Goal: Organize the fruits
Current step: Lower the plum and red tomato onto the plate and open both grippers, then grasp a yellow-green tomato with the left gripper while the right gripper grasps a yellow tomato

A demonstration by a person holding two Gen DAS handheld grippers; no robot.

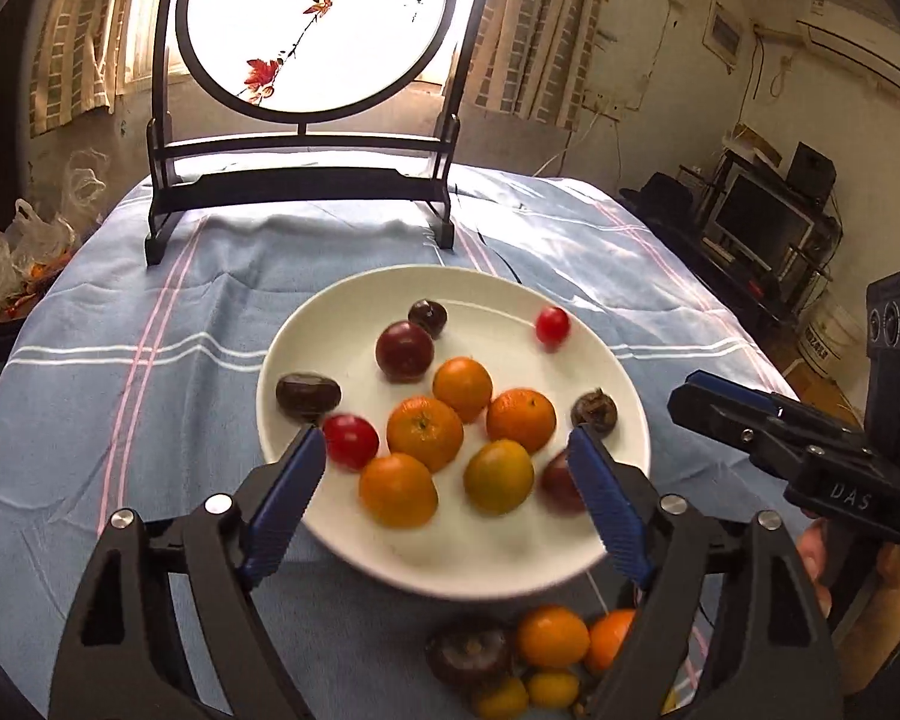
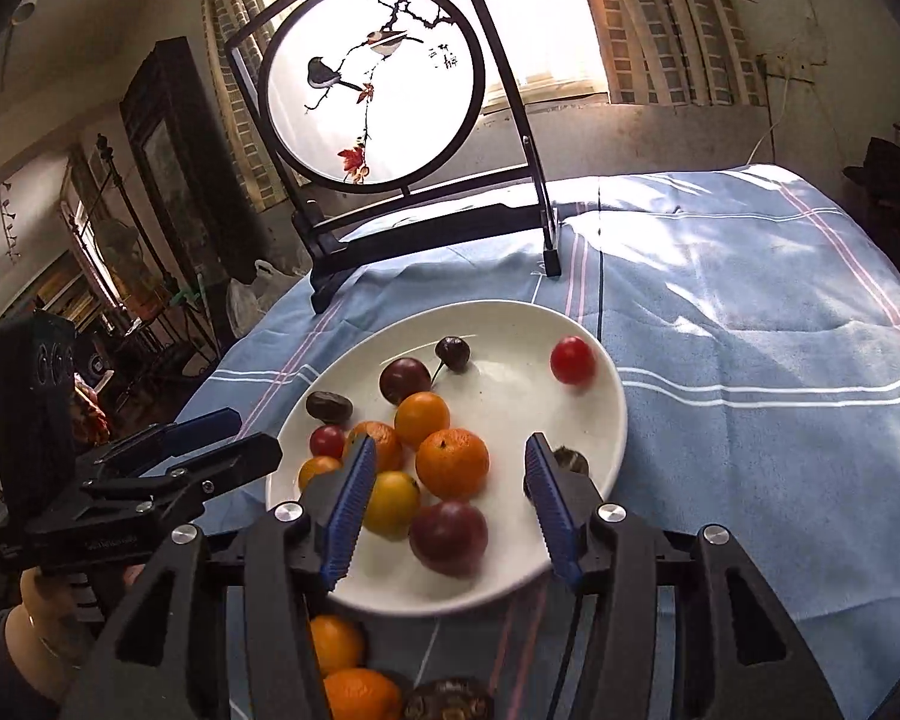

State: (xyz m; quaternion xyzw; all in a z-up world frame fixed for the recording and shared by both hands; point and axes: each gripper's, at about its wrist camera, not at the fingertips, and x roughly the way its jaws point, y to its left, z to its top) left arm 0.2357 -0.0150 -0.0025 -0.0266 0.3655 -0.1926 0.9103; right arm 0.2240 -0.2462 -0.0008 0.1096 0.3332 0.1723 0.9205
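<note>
Both the left gripper (image 1: 447,456) and right gripper (image 2: 447,468) are hovering wide apart and empty over the well-filled plate (image 1: 306,324), while several fruits (image 1: 552,636) are waiting on the counter.

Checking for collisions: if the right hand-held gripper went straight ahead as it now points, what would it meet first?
Probably the dark purple plum on the white plate, between the open right hand-held gripper fingers; depth is uncertain.

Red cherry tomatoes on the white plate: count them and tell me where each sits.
2. One cherry tomato lies alone near the far right rim of the plate; the other sits at the near left, beside the left tongs' left fingertip. More may hide behind fruit.
</note>
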